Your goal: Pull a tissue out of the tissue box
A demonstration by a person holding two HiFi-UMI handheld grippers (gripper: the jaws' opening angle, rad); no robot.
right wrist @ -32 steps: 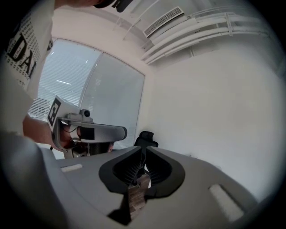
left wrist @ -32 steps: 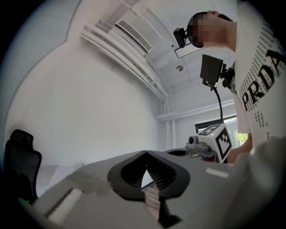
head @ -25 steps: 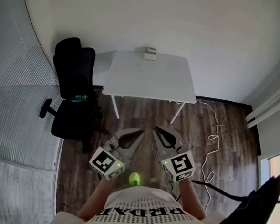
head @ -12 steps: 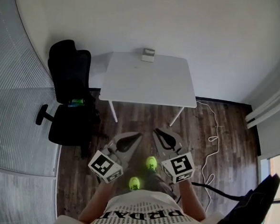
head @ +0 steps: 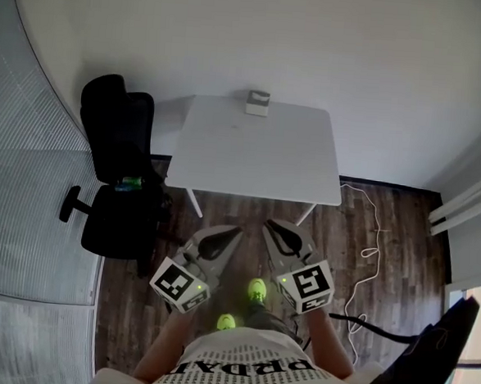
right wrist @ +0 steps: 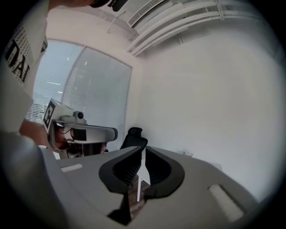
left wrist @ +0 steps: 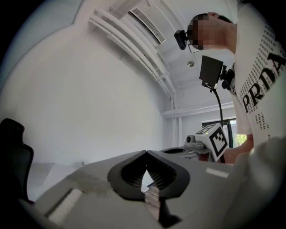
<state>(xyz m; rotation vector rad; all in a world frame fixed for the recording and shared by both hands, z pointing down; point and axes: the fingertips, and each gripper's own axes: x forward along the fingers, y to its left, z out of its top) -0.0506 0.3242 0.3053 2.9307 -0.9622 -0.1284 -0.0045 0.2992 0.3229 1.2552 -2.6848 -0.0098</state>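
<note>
The tissue box (head: 258,103), small and grey-white, stands at the far edge of the white table (head: 259,156), against the wall. Both grippers hang over the wooden floor well short of the table's near edge. My left gripper (head: 238,230) is shut, its tips touching with nothing between them, as the left gripper view also shows (left wrist: 145,153). My right gripper (head: 269,224) is beside it, likewise shut and empty (right wrist: 143,149). In the right gripper view the tissue box (right wrist: 187,153) is a tiny shape far off on the table.
A black office chair (head: 115,170) stands left of the table. A white cable (head: 366,253) trails over the floor on the right, near a black object (head: 425,364). A window wall with blinds (head: 25,213) curves along the left. The person's green shoes (head: 256,291) show below.
The person has stepped toward the table, which now sits lower and larger in the head view. Both grippers keep the same shut pose side by side.
</note>
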